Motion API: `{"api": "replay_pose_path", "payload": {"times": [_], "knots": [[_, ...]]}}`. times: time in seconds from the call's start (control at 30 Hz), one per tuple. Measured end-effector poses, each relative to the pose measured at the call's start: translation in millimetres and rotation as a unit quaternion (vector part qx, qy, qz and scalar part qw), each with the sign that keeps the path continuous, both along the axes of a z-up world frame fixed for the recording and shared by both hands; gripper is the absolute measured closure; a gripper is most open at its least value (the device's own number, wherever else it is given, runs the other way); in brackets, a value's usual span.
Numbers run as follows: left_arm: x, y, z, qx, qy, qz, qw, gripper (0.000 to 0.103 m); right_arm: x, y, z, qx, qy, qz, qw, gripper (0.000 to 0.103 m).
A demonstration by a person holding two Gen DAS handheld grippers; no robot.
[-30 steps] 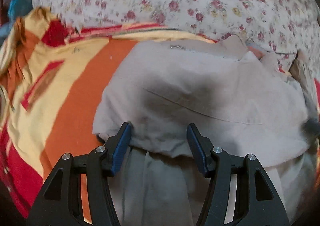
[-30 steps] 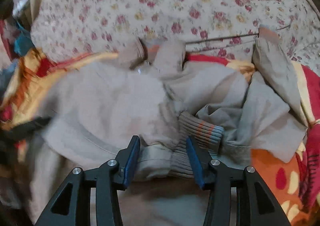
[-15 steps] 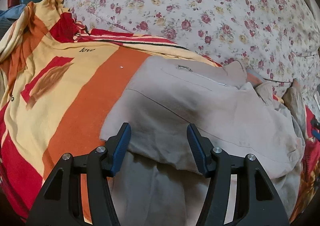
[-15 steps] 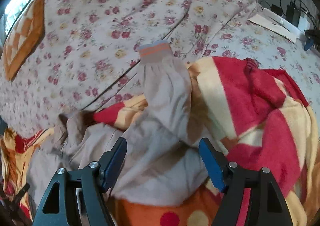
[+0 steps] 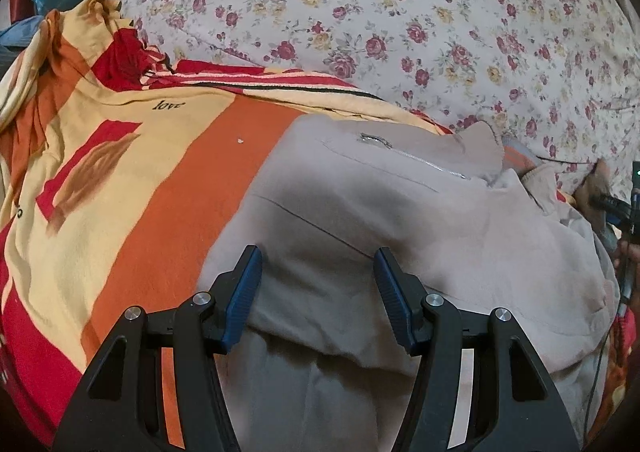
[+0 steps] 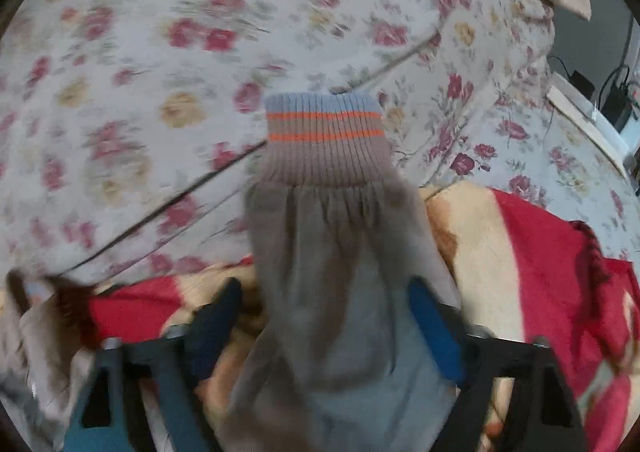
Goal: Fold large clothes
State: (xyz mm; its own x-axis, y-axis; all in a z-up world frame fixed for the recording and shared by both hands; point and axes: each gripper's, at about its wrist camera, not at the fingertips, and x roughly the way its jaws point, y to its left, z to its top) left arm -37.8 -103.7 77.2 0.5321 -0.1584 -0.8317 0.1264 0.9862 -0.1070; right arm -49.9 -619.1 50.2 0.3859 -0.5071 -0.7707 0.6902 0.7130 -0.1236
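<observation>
Beige jacket spread between wide-open left gripper fingers, striped ribbed cuff just ahead of right gripper, spread too, gripping nothing.

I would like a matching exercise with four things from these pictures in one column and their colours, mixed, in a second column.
Things:
1. jacket
2. sleeve cuff
3. blanket
4. bedsheet

Colours:
A. white with small roses
B. plain beige
C. ribbed, with two orange stripes and a blue edge
D. orange, yellow and red blocks

Pairs: 1-B, 2-C, 3-D, 4-A
</observation>
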Motion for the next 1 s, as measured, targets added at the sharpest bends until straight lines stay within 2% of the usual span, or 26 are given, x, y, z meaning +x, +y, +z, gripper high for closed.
{"api": "replay_pose_path", "payload": {"times": [0.1,0.17,0.3,0.43,0.47,0.6,0.73,0.83,0.87,0.93,0.97,1.0], "knots": [[3.6,2.5,0.2,-0.006,0.002,0.01,0.9999,0.045,-15.3,-15.8,21.8,0.038,-0.047,0.017,0.998,0.096],[3.4,0.6,1.5,-0.005,-0.002,0.013,0.9999,0.045,-35.9,-16.9,52.6,0.046,-0.096,0.046,0.993,0.099],[-0.4,-3.7,3.9,-0.008,-0.007,0.011,0.9999,0.045,-95.6,-4.3,127.7,0.069,-0.206,0.128,0.968,0.099],[-7.2,-3.0,12.6,-0.018,-0.021,0.009,0.9996,0.045,-143.2,35.4,186.3,0.067,-0.26,0.215,0.939,0.099],[-9.4,-1.7,16.2,-0.021,-0.028,0.01,0.9994,0.045,-152.8,49.4,199.5,0.063,-0.269,0.239,0.931,0.099],[-17.4,5.2,28.4,-0.039,-0.044,0.012,0.9982,0.045,-195.0,114.0,249.5,0.035,-0.3,0.354,0.885,0.1],[-25.7,9.0,38.0,-0.051,-0.06,0.004,0.9969,0.045,-209.2,172.6,279.9,0.023,-0.303,0.42,0.855,0.1],[-28.0,11.6,41.1,-0.061,-0.059,0.002,0.9964,0.045,-203.4,209.3,278.5,0.058,-0.293,0.457,0.838,0.1],[-28.1,13.3,41.9,-0.066,-0.058,0.003,0.9962,0.045,-199.4,221.9,273.5,0.056,-0.279,0.466,0.838,0.1],[-28.0,18.1,43.2,-0.073,-0.056,0.009,0.9957,0.045,-189.6,242.8,258.8,0.01,-0.247,0.463,0.851,0.1],[-28.1,20.7,43.8,-0.076,-0.055,0.01,0.9956,0.045,-183.9,245.8,250.1,0.004,-0.234,0.454,0.859,0.096],[-28.5,23.5,44.5,-0.078,-0.053,0.011,0.9954,0.045,-178.4,243.0,238.8,0.017,-0.223,0.443,0.868,0.078]]}}
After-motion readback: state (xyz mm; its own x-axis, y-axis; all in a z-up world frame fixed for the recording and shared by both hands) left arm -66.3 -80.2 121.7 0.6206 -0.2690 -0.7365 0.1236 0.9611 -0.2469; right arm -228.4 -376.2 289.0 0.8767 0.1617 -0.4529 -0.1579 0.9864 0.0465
